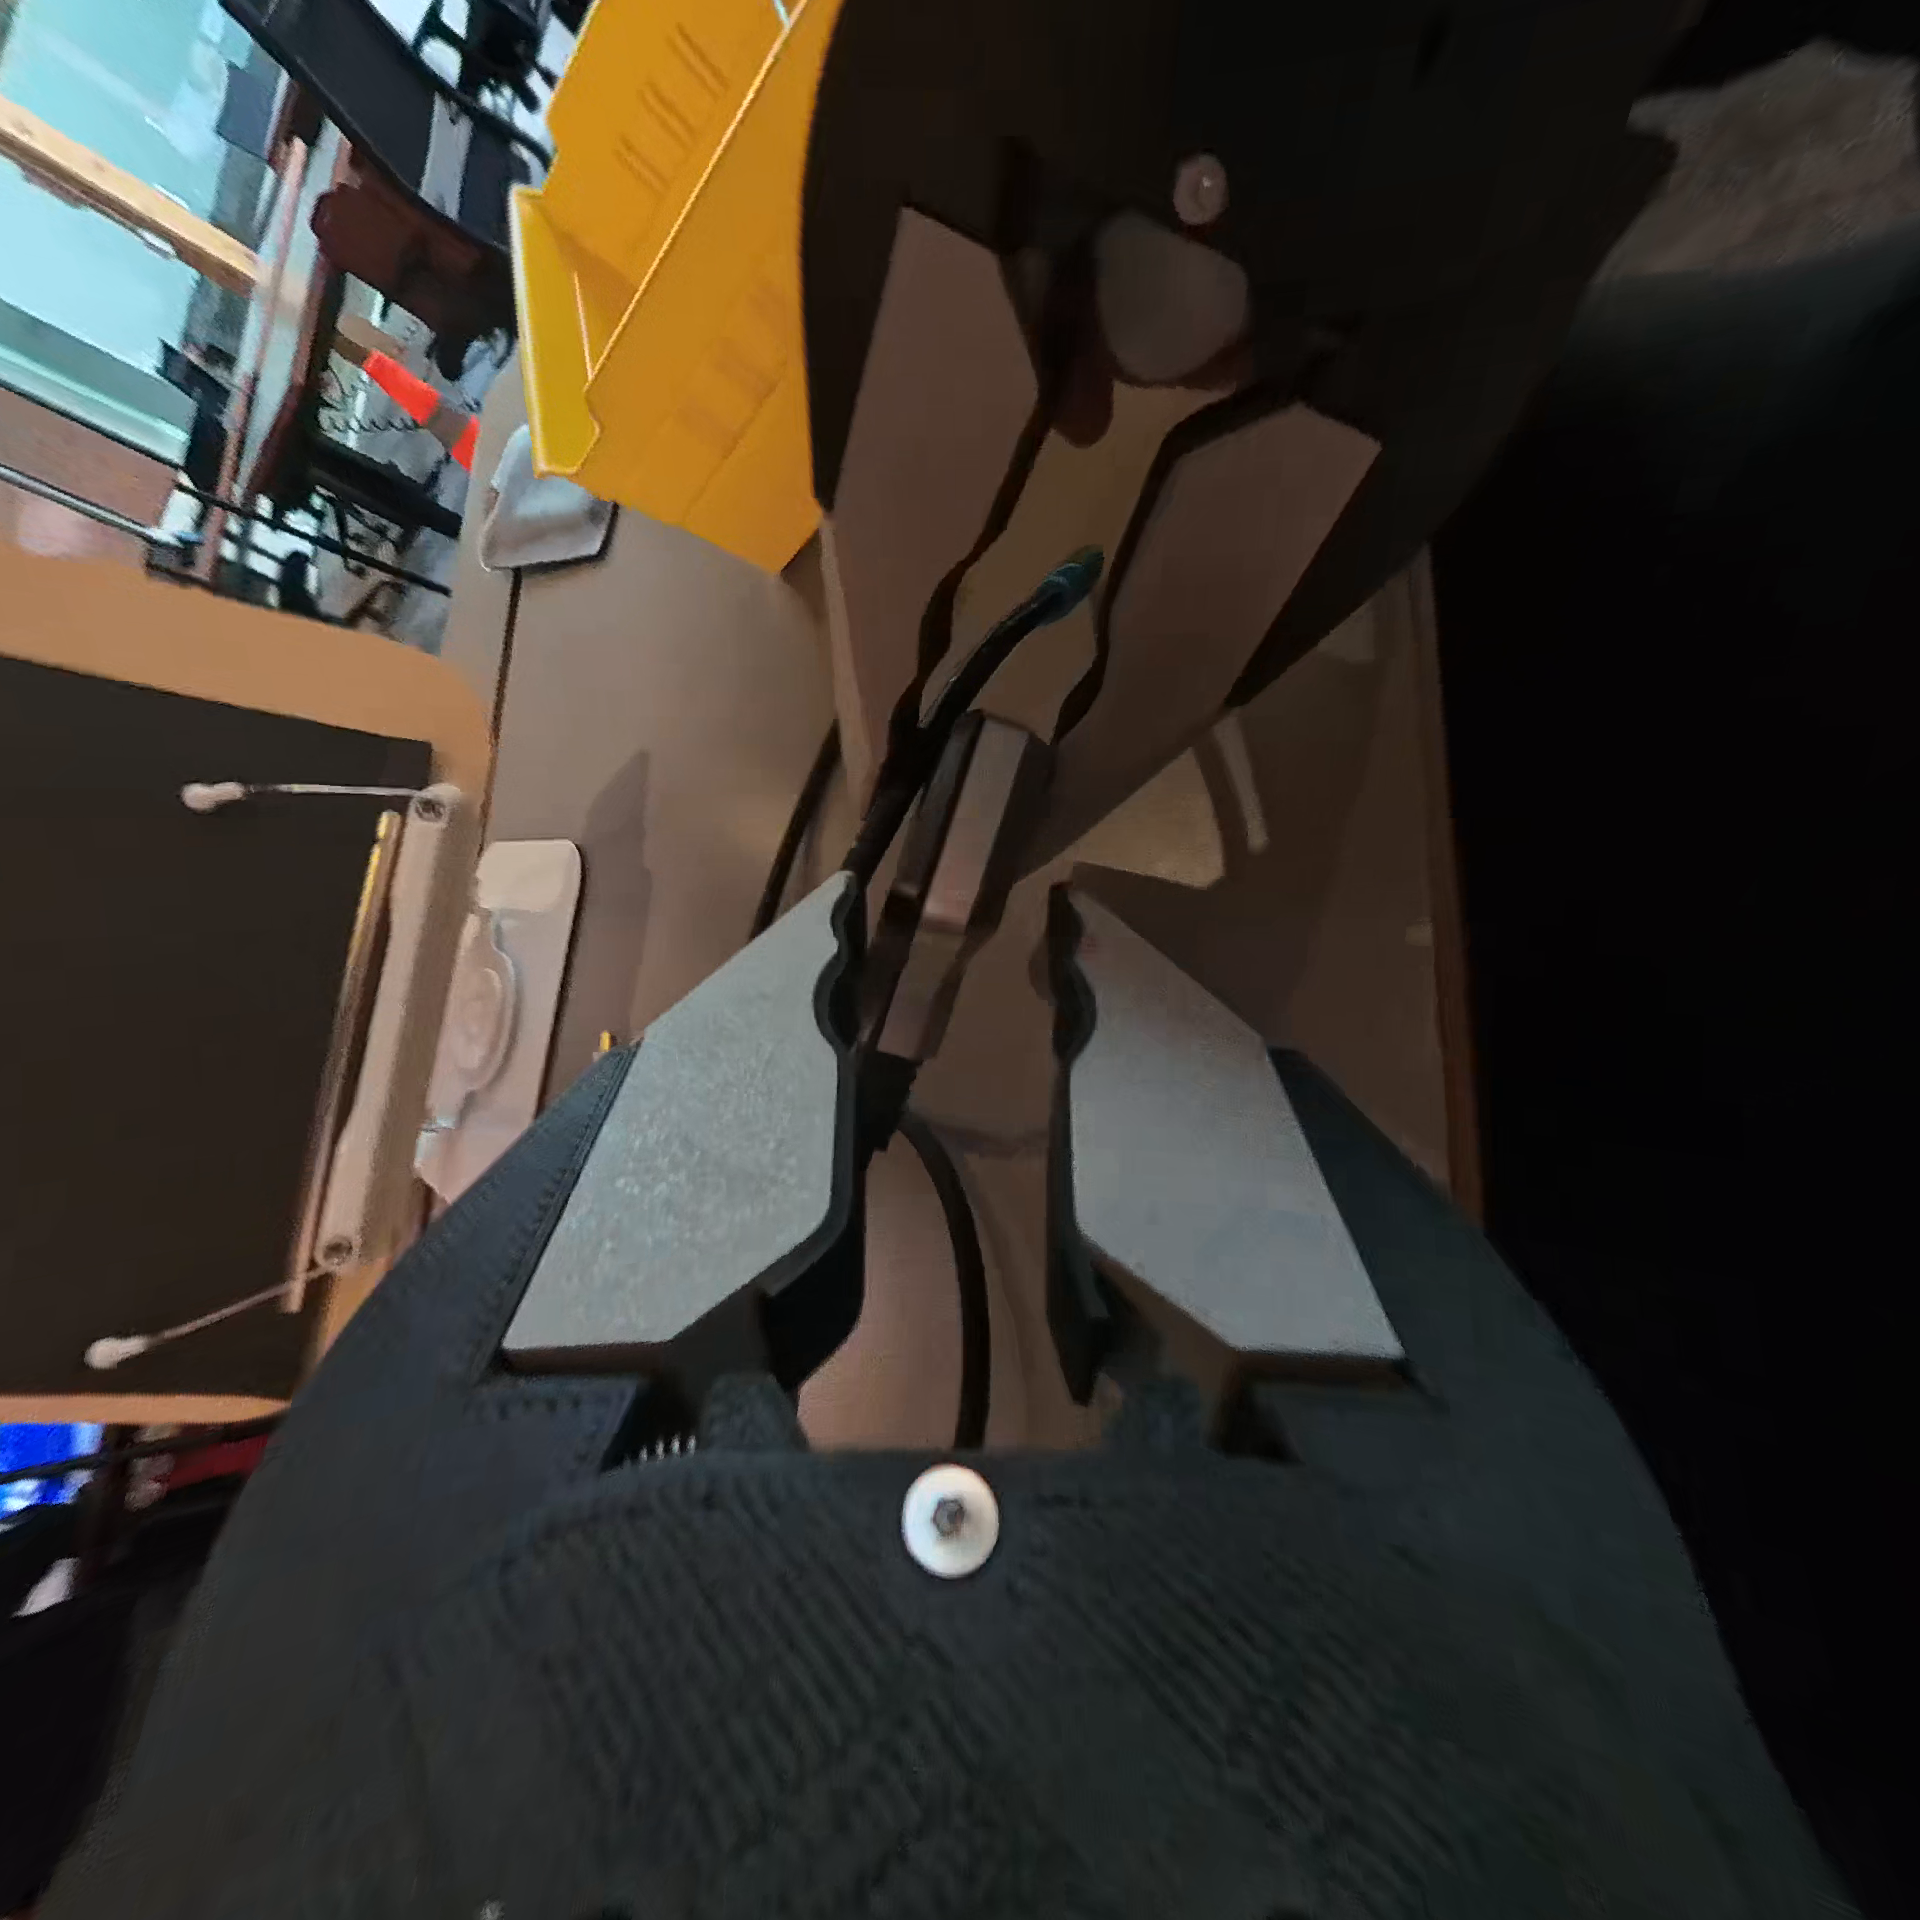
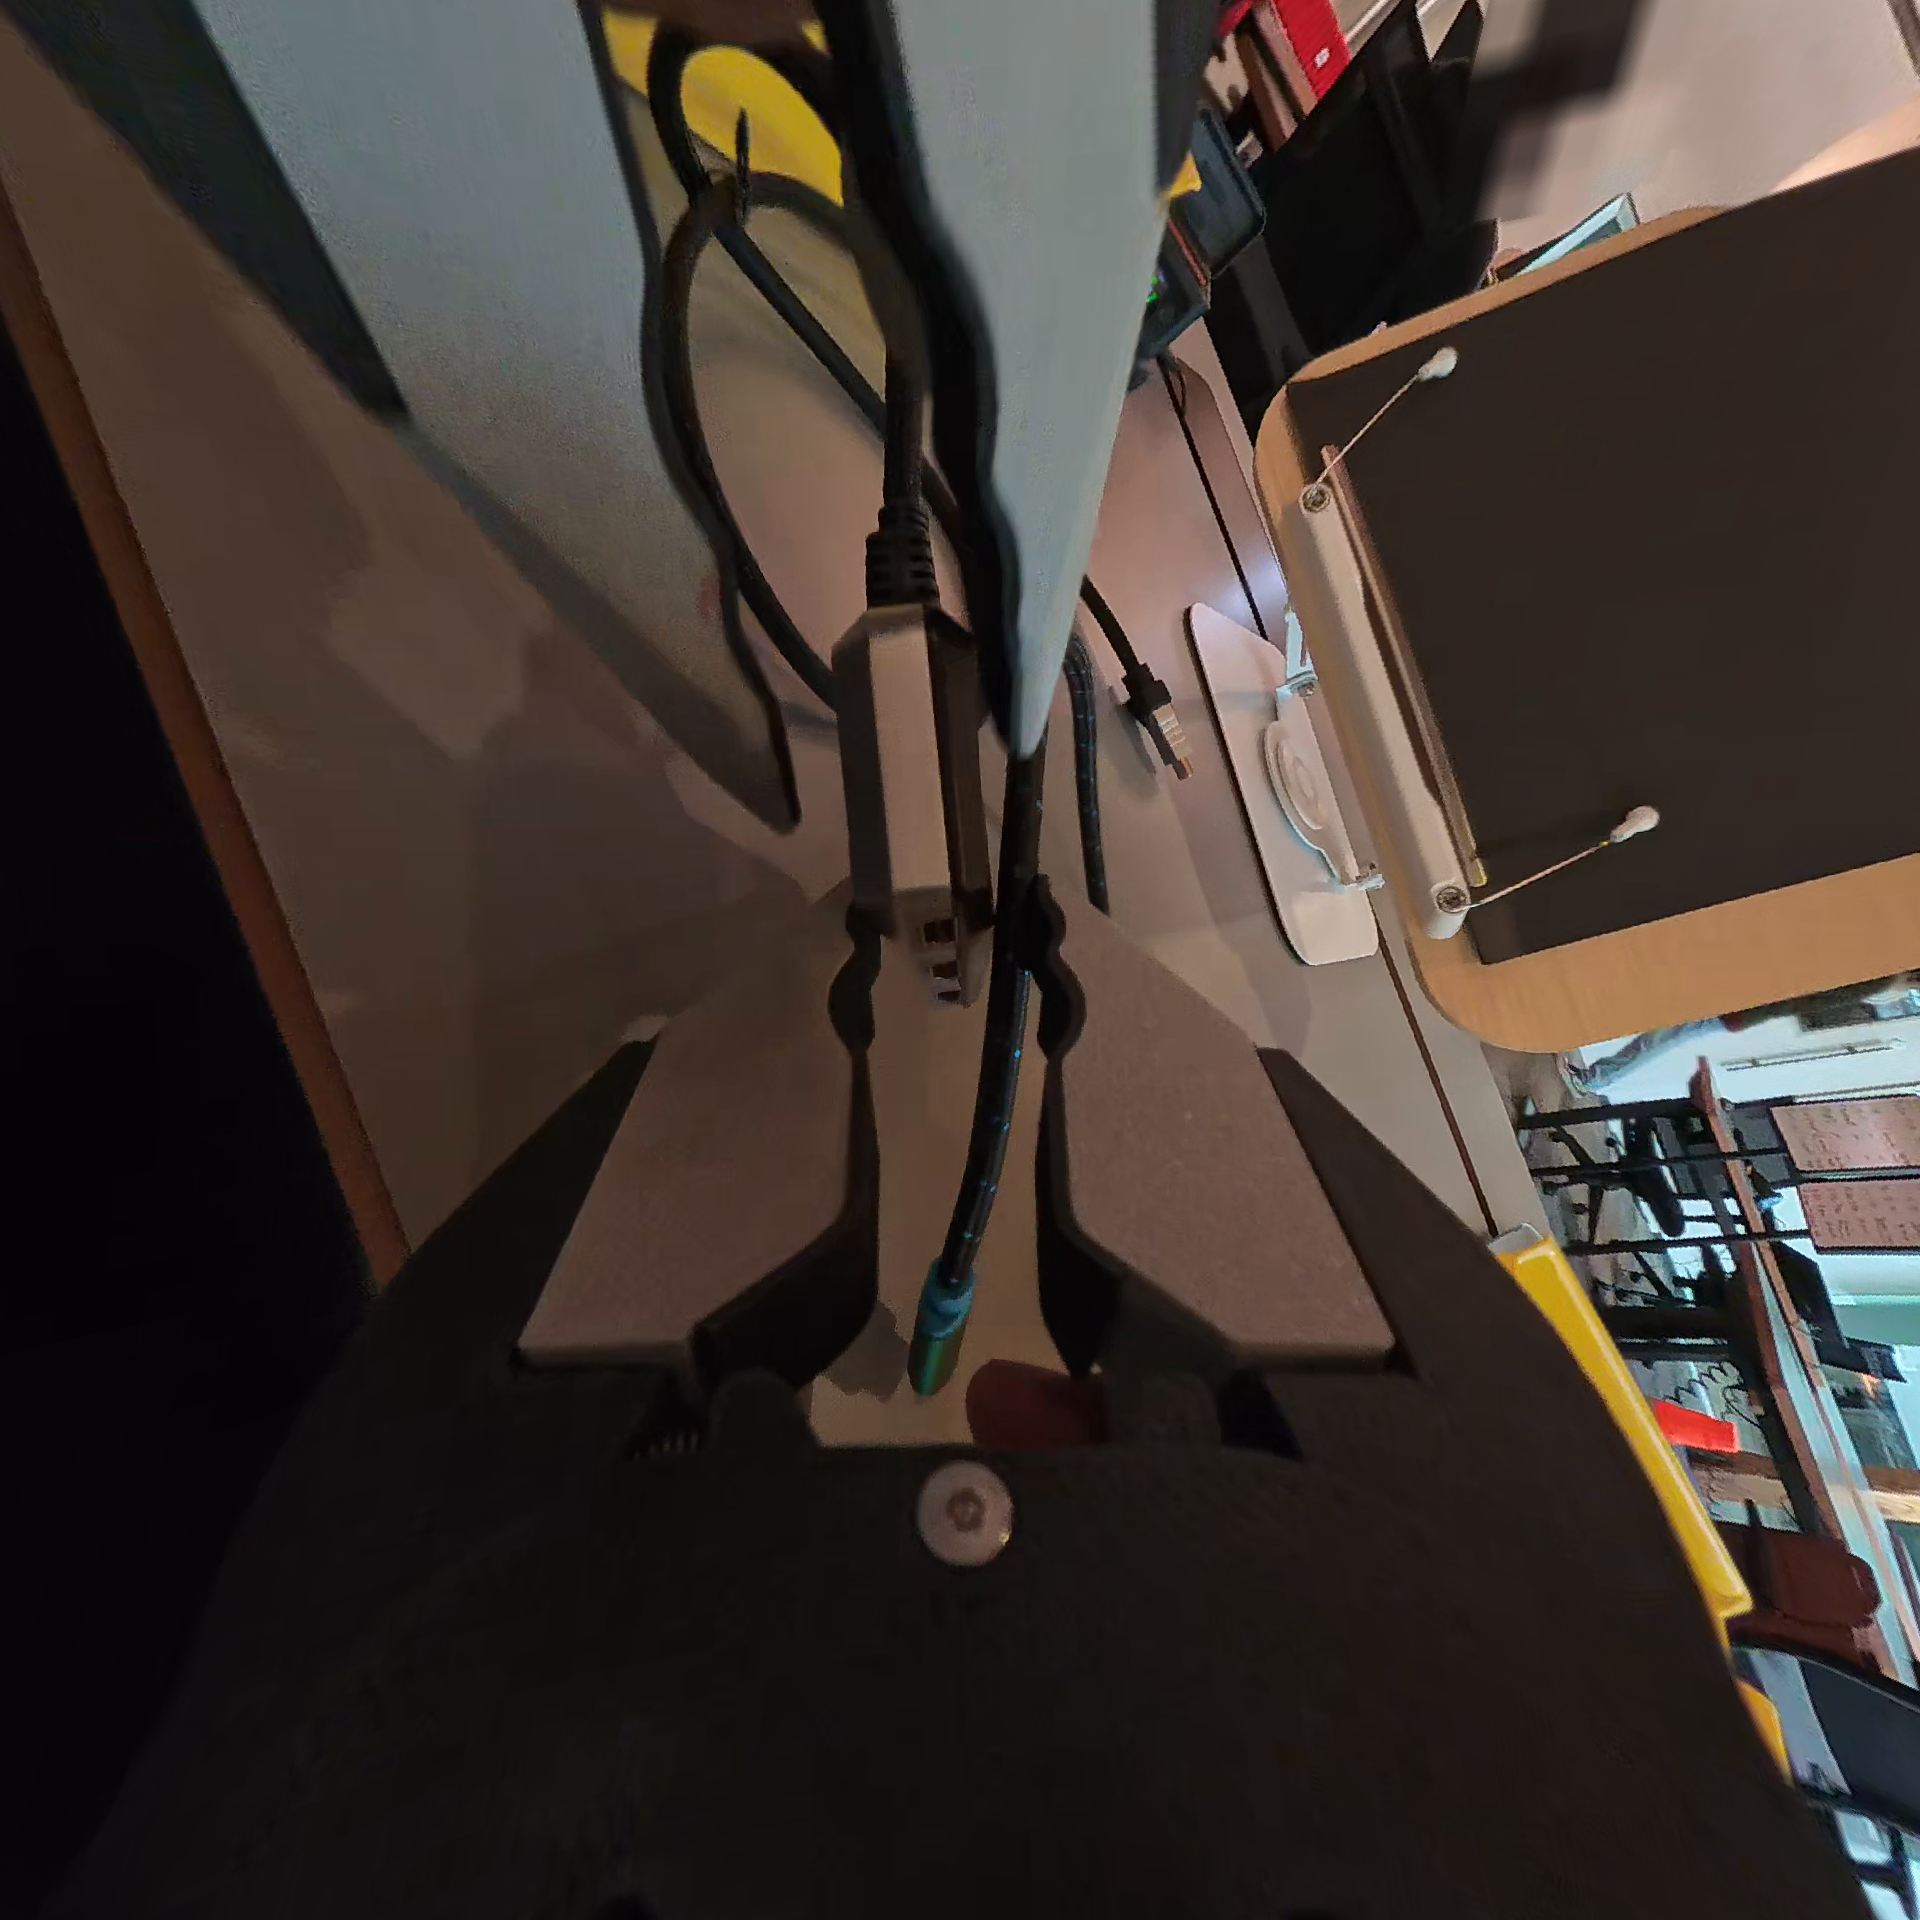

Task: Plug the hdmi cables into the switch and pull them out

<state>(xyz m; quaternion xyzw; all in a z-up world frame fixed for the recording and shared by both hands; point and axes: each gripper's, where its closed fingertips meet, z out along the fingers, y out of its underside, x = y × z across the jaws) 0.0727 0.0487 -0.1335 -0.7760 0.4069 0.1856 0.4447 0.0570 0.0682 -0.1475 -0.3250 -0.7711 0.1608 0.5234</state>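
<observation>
- Left gripper (image 1: 951,940): jaws set moderately apart; nothing is clamped; a black cord is seen brushing the inner edge of its left finger, and the switch sits just ahead of the tips
- Right gripper (image 2: 951,951): jaws moderately apart, no firm hold visible; the near end of the switch and the braided cable both lie between its tips, so a light contact cannot be ruled out
- Switch (image 2: 914,769): small grey box with ports showing on its near end face, lifted between the two opposed grippers; one thick black lead (image 2: 902,540) is plugged into its far end
- HDMI cable (image 2: 997,1101): black braided with blue flecks, ending in a teal-collared plug (image 2: 935,1340) that lies deep between the right fingers, unplugged and pointing away from the ports
- Yellow bin (image 1: 665,260): open plastic bin at the far side of the table (image 1: 644,727); its contents are not shown
- Risk: the switch is judged poorly secured, so a shift of either gripper could let it twist or drop
- Risk: the braided cable could be pinched along with the switch if the right jaws are closed here
- Risk: the plug is reversed, so it must be turned before insertion or it will jam against the port rim
</observation>
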